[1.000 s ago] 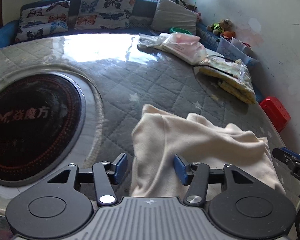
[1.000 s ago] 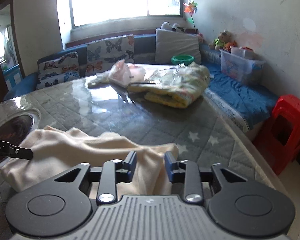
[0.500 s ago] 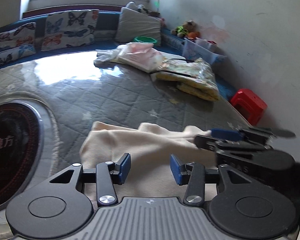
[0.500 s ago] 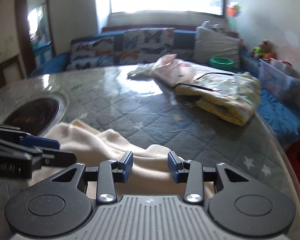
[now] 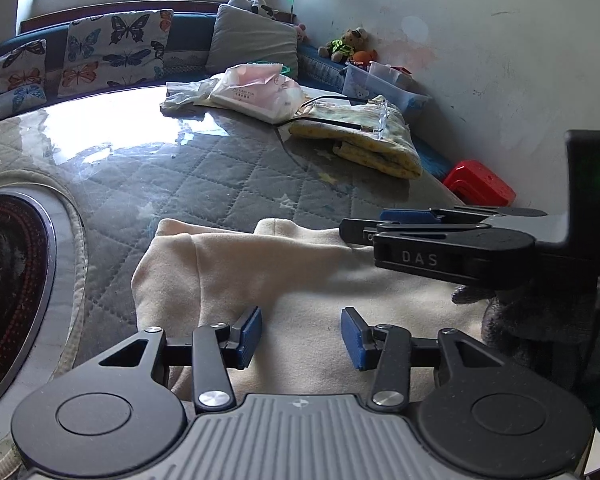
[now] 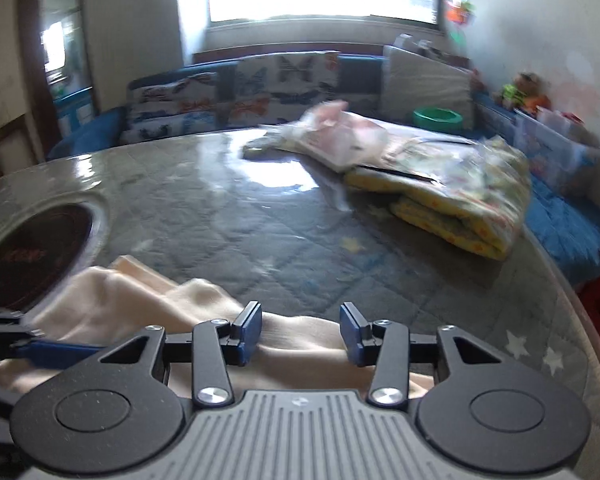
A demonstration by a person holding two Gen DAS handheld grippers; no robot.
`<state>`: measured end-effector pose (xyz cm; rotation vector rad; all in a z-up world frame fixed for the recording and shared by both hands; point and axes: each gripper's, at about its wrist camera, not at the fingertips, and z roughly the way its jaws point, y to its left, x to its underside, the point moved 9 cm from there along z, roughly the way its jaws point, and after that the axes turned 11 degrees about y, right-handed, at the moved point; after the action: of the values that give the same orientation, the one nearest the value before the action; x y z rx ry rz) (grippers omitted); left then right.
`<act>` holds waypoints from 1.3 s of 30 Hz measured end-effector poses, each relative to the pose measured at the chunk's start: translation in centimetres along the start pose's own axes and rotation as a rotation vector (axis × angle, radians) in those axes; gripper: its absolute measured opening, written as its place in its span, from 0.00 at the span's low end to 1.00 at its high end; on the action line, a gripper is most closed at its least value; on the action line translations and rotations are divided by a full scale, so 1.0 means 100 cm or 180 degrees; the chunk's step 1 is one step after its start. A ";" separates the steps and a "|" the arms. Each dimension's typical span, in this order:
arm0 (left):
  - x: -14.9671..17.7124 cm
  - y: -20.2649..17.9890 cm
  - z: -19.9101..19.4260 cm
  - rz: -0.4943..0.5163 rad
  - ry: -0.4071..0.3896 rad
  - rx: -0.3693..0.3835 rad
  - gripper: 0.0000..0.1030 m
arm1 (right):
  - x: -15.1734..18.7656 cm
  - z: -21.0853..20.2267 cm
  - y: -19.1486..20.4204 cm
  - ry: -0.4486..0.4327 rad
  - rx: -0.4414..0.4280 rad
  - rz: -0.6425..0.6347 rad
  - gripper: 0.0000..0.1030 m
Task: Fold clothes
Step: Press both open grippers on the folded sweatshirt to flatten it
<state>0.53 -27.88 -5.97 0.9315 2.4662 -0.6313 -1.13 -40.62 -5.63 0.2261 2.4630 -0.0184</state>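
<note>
- The left gripper (image 5: 301, 334) sits at the bottom centre of the left wrist view, its blue pads apart over the cream garment (image 5: 300, 280) with nothing pinched between them.
- The right gripper (image 6: 300, 332) fills the bottom centre of the right wrist view; its jaws have just been opening and stand apart, with the cream cloth lying under the gap and not clamped.
- In the left wrist view the right gripper also reaches in from the right edge at mid-height, its fingers lying over the garment's far right part.
- The garment lies rumpled on the quilted grey table (image 5: 220, 176), filling the lower middle of both views.
- A dark round plate (image 5: 8, 292) is set into the table at the left edge, beside the garment.
- Farther up, right of centre, a folded yellow blanket (image 5: 372, 136) and a pink plastic bag (image 5: 256, 92) lie on the table.
- A red stool (image 5: 480, 184) stands at the right.
- Butterfly cushions (image 5: 116, 48) line the upper left.
</note>
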 end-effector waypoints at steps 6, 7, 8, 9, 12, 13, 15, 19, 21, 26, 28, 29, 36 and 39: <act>0.000 0.000 0.000 -0.0021 -0.0016 0.0015 0.47 | -0.003 0.012 0.023 0.0202 -0.0151 -0.0243 0.47; 0.000 0.000 0.000 -0.0024 -0.0018 0.0021 0.47 | -0.003 0.017 0.024 0.0245 -0.0130 -0.0258 0.48; 0.000 0.001 0.000 -0.0024 -0.0021 0.0024 0.47 | -0.005 0.019 0.023 0.0237 -0.0118 -0.0224 0.50; 0.000 0.000 0.000 -0.0020 -0.0023 0.0024 0.48 | -0.007 0.020 0.022 0.0226 -0.0107 -0.0187 0.50; 0.000 -0.001 0.000 -0.0011 -0.0027 0.0026 0.49 | -0.013 0.018 0.016 0.0139 -0.0043 -0.0076 0.50; 0.000 0.000 0.000 -0.0017 -0.0026 0.0032 0.50 | -0.014 0.012 0.014 0.0092 -0.0053 -0.0052 0.50; 0.000 0.000 -0.001 -0.0035 -0.0023 0.0050 0.50 | -0.012 0.000 0.010 0.0019 -0.0071 -0.0012 0.50; -0.003 0.002 -0.005 -0.0097 -0.0041 0.0088 0.50 | -0.001 -0.026 0.003 -0.0079 -0.0092 0.0051 0.50; -0.005 0.003 -0.008 -0.0110 -0.0076 0.0079 0.50 | 0.007 -0.036 0.000 -0.0107 -0.0094 0.0085 0.50; -0.010 0.012 -0.007 -0.0198 -0.0074 0.0008 0.50 | 0.034 -0.041 -0.009 -0.0037 -0.0074 0.0220 0.50; -0.009 0.017 -0.002 -0.0229 -0.0039 -0.0043 0.50 | 0.040 -0.037 -0.012 0.0010 -0.0043 0.0258 0.50; -0.009 0.019 0.000 -0.0243 -0.0024 -0.0047 0.50 | 0.043 -0.034 -0.014 0.0043 -0.0027 0.0275 0.50; -0.009 0.023 -0.008 -0.0266 -0.0063 -0.0075 0.52 | 0.043 -0.041 -0.013 -0.0071 0.0049 0.0246 0.50; -0.008 0.023 -0.010 -0.0267 -0.0085 -0.0097 0.52 | 0.044 -0.048 -0.009 -0.0118 0.0060 0.0179 0.50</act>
<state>2.51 -26.19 -5.34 0.8066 2.4946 -0.6279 -7.61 -40.51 -4.67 0.3006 2.4195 -0.0217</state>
